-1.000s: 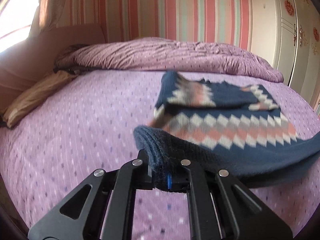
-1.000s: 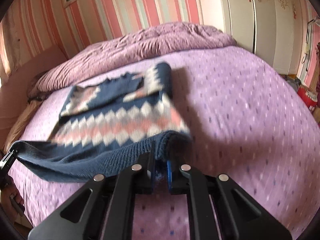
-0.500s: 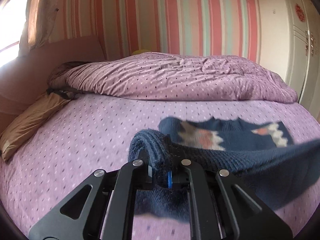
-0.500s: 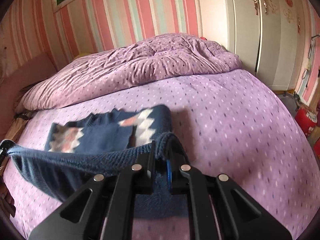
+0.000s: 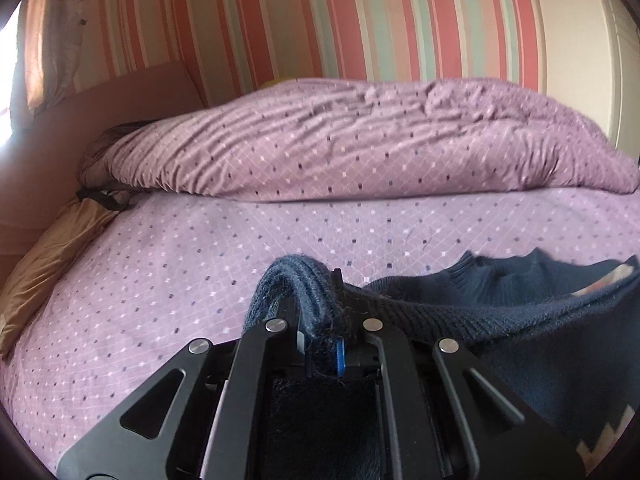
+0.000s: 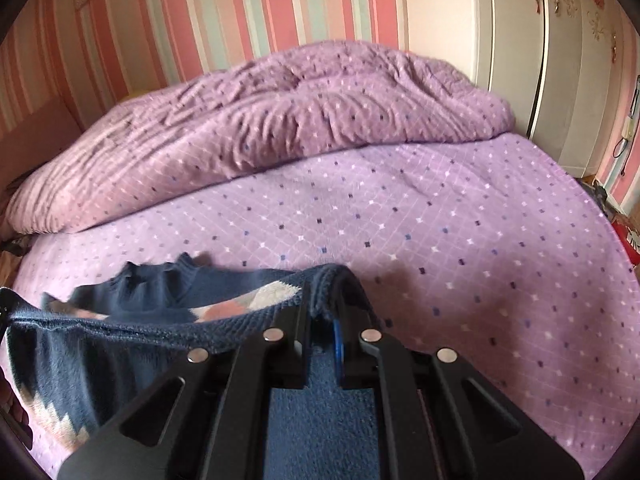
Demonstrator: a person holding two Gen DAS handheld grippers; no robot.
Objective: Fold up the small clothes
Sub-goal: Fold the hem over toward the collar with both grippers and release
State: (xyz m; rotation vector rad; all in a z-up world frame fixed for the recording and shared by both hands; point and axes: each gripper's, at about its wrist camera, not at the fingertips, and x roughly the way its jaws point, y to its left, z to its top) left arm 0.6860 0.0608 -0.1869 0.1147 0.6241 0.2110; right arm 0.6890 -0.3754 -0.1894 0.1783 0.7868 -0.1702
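The left gripper (image 5: 326, 332) is closed tight on one corner of a dark blue knitted sweater (image 5: 520, 312), and the ribbed hem bunches up in a small hump over its black fingers. The right gripper (image 6: 320, 332) is closed in the same way on the other corner of this hem, with the knit folded over the tips. Between the two grippers the hem (image 6: 120, 326) runs as a stretched edge, lifted above the rest of the garment. Under this edge, in the right wrist view, the lower layer of the sweater lies on the bed (image 6: 440, 220); its neckline (image 6: 160, 280) and a band of white and pink diamonds (image 6: 256, 300) are visible there. The part that hangs below the hem shows the soft inner side of the knit, and a zigzag pattern (image 6: 52, 412) appears at the lower left (a similar one is at the lower right corner of the left wrist view).

The bed is covered with a purple sheet with small white and dark squares. Behind the sweater a crumpled purple duvet (image 5: 360, 140) with the same pattern lies across the bed. A tan pillow (image 5: 44, 264) is at the left edge of the bed, near a pink headboard (image 5: 132, 96). The wall (image 5: 360, 20) has pink, white and pale green stripes, and a white wardrobe (image 6: 520, 40) with flower decoration stands at the right.
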